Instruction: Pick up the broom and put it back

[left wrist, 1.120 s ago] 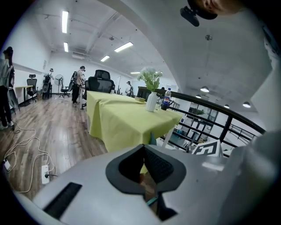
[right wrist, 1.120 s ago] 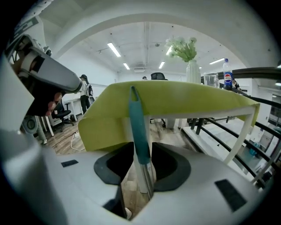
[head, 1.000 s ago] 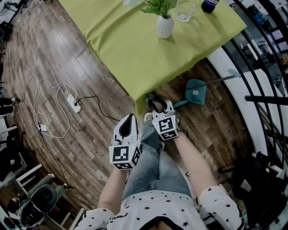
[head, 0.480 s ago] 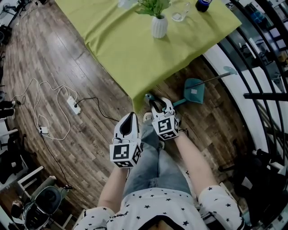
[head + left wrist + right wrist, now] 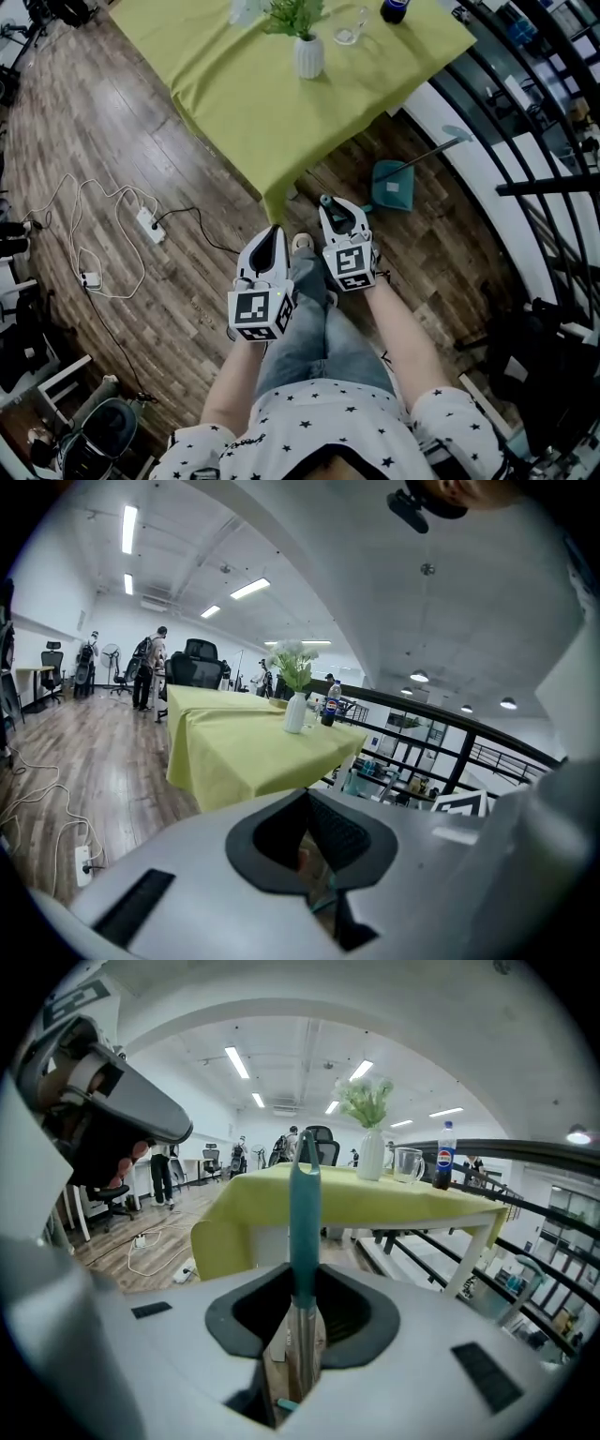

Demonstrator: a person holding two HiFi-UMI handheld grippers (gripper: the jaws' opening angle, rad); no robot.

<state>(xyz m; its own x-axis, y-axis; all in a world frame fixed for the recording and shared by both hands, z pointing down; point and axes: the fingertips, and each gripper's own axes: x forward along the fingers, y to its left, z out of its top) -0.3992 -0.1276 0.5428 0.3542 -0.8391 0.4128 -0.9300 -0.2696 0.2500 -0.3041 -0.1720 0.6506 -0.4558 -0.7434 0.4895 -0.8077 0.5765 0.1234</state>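
One broom (image 5: 303, 1204) in right hand-held gripper (image 5: 301, 1324)

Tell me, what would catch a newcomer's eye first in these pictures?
The bright green tablecloth fills the top of the head view, with a white vase of greenery standing on it. Just below, the right gripper has just been closing its jaws on a teal broom handle, which stands between them. At left, a white power strip with loose cables lies on the wooden floor.
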